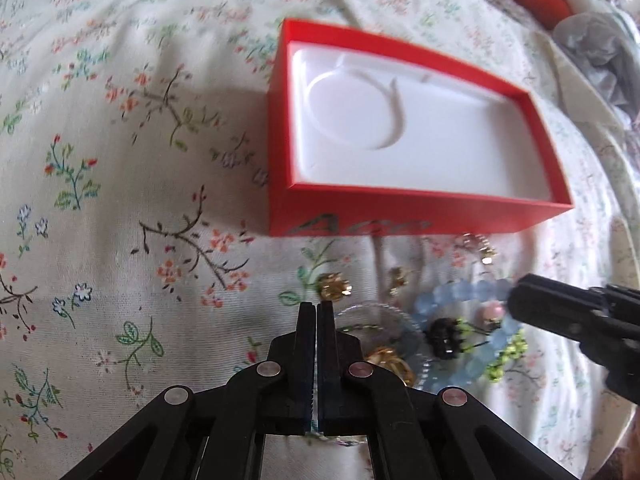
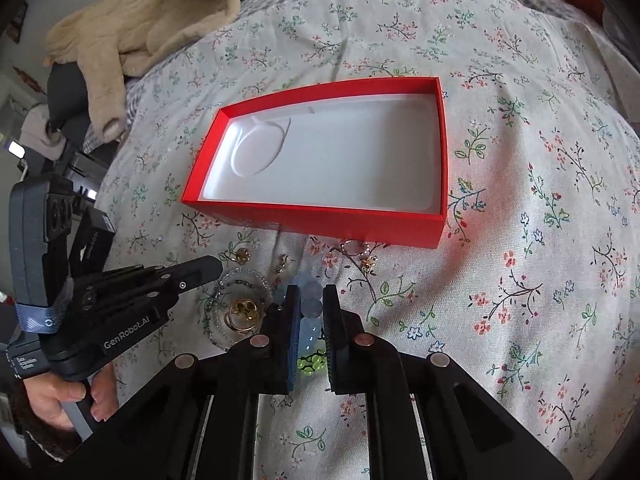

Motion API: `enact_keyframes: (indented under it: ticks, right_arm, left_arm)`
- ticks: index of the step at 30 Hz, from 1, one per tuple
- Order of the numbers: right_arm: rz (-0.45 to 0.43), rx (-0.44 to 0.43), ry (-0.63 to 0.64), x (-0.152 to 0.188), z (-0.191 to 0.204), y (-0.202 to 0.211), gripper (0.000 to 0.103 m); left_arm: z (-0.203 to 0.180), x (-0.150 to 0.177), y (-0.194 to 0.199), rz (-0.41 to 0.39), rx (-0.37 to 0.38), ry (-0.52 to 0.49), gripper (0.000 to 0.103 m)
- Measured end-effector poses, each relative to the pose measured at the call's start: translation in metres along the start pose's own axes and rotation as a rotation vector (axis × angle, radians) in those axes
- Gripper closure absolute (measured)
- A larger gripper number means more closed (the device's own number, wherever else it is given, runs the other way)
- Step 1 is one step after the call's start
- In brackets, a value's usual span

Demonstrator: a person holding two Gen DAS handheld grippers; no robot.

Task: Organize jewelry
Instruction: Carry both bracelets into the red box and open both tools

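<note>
Crosswise, red box [image 2: 320, 220], long axis sideways.

So the box [image 2: 320, 216] is bright red outside with a plain white liner [image 2: 340, 160], sitting on my off-white bedspread [image 2: 520, 280] printed with little pink, blue and green flower sprigs on dark twigs. My grippers are both black. The bracelet [image 1: 444, 296] has pale blue beads with lime green bits and one sparkly black bead [image 1: 445, 337]. Gold rings [image 2: 241, 314] nearby, beige fluffy hoodie [image 2: 140, 20] up top.

Blue bead bracelet [image 2: 311, 312] partly hidden between gripper fingers [image 2: 335, 332]
</note>
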State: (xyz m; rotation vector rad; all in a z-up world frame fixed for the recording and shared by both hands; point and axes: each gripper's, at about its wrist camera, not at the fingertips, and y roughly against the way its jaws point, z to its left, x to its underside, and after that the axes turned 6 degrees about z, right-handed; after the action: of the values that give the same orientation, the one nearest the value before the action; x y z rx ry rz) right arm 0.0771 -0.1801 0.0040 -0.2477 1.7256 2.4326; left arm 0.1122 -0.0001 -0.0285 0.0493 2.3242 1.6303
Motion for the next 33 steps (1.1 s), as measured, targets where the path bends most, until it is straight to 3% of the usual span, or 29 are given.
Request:
enact_keyframes:
  ticks: [5, 8, 11, 15, 17, 22, 33]
  right_arm:
    - [0.008, -0.001, -0.012, 0.0, -0.004, -0.003, 0.091]
    - [0.013, -0.003, -0.013, -0.002, -0.005, -0.005, 0.091]
    - [0.015, -0.003, -0.014, -0.002, -0.006, -0.007, 0.091]
    - [0.02, -0.004, -0.02, -0.003, -0.007, -0.009, 0.091]
    - [0.02, -0.006, -0.023, -0.003, -0.008, -0.008, 0.091]
    - [0.019, -0.008, -0.024, -0.003, -0.008, -0.007, 0.091]
    - [-0.031, -0.028, -0.014, 0.001, -0.001, 0.016, 0.091]
  left_arm:
    - [-0.001, -0.004, 0.0, 0.017, 0.019, 0.005, 0.102]
    - [-0.002, -0.005, 0.0, 0.02, 0.019, -0.011, 0.087]
    - [-0.003, -0.007, -0.007, 0.034, -0.009, -0.014, 0.086]
    - [-0.003, -0.009, -0.016, 0.032, -0.023, 0.014, 0.088]
    - [-0.007, -0.006, -0.018, 0.025, -0.034, 0.003, 0.096]
    - [-0.008, -0.002, -0.017, 0.028, -0.045, -0.011, 0.103]
    - [-0.011, 0.007, 0.022, -0.081, -0.004, 0.018, 0.103]
